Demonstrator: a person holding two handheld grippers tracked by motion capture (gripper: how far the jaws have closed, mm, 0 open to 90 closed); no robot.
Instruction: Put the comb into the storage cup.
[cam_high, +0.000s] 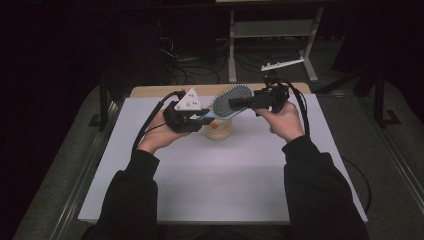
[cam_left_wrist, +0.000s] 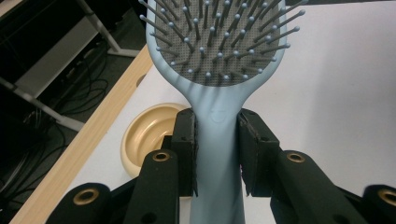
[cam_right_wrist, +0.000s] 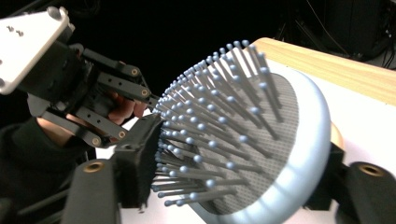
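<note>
White table (cam_high: 225, 170) | pale-blue hairbrush (cam_high: 231, 100), grey pad, ball-tipped bristles

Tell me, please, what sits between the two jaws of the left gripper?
The pale blue handle of the hairbrush: in the left gripper view, the left gripper has both pads pressed against its sides, with the bristled head rising beyond them.
</note>
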